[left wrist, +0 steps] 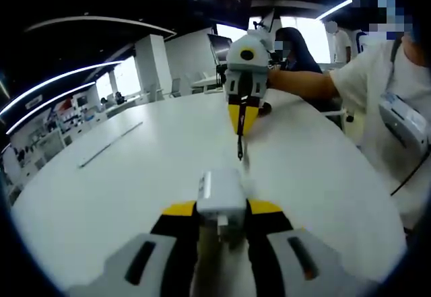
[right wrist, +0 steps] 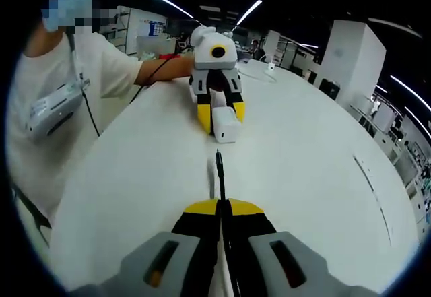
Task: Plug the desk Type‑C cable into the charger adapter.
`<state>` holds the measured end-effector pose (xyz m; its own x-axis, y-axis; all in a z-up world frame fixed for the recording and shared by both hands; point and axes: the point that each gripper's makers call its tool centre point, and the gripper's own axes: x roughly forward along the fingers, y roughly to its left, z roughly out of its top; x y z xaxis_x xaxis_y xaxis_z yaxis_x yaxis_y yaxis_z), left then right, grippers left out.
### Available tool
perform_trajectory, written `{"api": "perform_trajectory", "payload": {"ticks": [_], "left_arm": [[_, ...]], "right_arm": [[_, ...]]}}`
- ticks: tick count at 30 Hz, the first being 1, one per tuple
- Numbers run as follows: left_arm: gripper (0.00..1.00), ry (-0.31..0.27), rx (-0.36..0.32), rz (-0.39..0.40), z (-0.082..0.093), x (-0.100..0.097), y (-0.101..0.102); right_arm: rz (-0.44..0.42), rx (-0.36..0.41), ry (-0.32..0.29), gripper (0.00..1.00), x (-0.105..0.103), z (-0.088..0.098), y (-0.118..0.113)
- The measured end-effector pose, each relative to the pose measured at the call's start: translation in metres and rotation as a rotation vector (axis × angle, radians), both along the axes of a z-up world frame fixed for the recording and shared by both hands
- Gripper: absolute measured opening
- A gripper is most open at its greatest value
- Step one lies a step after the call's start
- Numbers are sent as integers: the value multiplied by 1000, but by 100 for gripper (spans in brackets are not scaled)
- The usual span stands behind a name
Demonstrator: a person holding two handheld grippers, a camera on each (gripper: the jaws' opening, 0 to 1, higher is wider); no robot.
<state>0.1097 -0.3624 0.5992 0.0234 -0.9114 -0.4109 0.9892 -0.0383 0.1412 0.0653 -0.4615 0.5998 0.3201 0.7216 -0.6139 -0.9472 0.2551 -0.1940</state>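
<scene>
Left gripper view: large white round table (left wrist: 121,196) spans most of the scene, with a thin grey strip (left wrist: 110,145) lying on it well off to one side. Person in a white shirt (left wrist: 394,102) stands at the table edge, a small white device hanging at the chest. Left gripper (left wrist: 222,224) has its jaws clenched on the white charger adapter (left wrist: 221,194), held just above the tabletop. Right gripper (left wrist: 241,123) comes in opposite, pointing toward the adapter; the black Type-C cable (left wrist: 240,142) sticks out from between its yellow tips, plug end near the adapter but apart from it.

Right gripper view: same table (right wrist: 323,176), person (right wrist: 60,108) at the left. Right gripper (right wrist: 221,209) has its jaws closed tight on the cable (right wrist: 219,176), which runs straight forward, tip free. Left gripper (right wrist: 219,116) faces it across the table, adapter (right wrist: 226,125) held between its yellow tips. Plug and adapter roughly in line, a gap between them, not yet joined
</scene>
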Motion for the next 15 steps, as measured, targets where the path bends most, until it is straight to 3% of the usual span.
{"api": "perform_trajectory", "payload": {"ticks": [15], "left_arm": [[26, 9, 1, -1, -1, -1, 0]], "right_arm": [[14, -1, -2, 2, 4, 1, 8]]}}
